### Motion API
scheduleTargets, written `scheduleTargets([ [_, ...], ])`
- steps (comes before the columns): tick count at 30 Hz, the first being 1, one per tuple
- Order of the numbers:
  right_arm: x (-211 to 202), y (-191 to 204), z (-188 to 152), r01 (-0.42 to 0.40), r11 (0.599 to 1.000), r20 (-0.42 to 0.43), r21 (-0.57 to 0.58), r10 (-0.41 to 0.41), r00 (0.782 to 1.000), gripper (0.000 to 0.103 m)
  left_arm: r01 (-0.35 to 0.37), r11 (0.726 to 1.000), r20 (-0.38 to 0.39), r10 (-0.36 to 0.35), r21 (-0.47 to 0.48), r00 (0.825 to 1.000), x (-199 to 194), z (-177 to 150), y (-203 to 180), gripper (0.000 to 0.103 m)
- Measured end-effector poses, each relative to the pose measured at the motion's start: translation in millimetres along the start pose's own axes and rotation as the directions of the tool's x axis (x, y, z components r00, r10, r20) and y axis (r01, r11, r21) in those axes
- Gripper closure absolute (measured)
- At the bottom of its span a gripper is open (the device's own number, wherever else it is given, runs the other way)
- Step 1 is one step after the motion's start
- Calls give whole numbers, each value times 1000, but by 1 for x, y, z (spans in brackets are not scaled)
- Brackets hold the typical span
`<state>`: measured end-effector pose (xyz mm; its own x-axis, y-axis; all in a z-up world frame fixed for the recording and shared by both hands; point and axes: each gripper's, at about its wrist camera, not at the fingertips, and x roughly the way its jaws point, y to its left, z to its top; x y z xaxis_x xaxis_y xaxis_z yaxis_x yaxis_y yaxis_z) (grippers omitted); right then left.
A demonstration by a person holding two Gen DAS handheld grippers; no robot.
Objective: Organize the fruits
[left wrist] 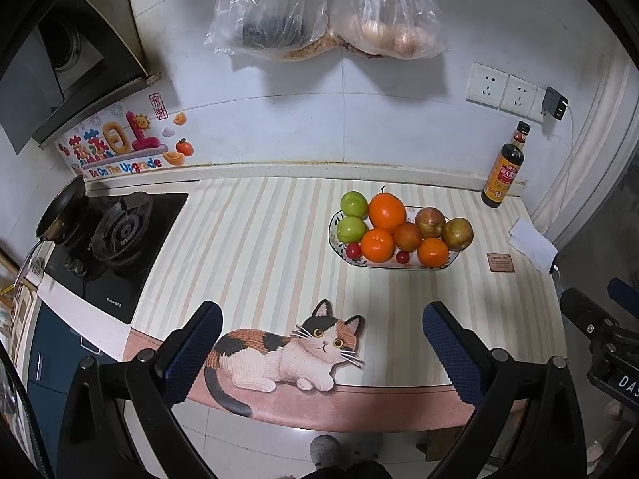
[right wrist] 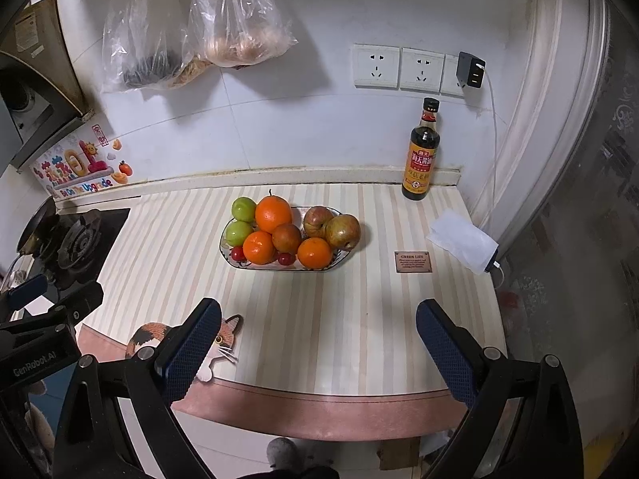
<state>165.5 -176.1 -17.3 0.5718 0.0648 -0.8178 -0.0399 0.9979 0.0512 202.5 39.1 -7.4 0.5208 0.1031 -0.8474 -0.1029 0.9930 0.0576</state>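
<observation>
Oval painted ceramic fruit plate [right wrist: 339,257], heaped full; left gripper [left wrist: 321,351] and right gripper [right wrist: 317,345] both wide, empty (approach topmost large orange [right wrist: 273,213] squarely, avoiding neighbours).

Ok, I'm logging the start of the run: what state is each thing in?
left gripper: open, empty
right gripper: open, empty
fruit plate: piled full
sauce bottle: upright, capped
charger: plugged in
gas burner: unlit
plastic bags: hanging, filled
</observation>
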Motion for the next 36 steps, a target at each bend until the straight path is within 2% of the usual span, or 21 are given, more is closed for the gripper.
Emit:
scheduleTargets([
  [36,-1,0,-1,-9,1000,-10,11,9,1000,3,11,1000,12,-11,1,1000,-11,2,-3,0],
])
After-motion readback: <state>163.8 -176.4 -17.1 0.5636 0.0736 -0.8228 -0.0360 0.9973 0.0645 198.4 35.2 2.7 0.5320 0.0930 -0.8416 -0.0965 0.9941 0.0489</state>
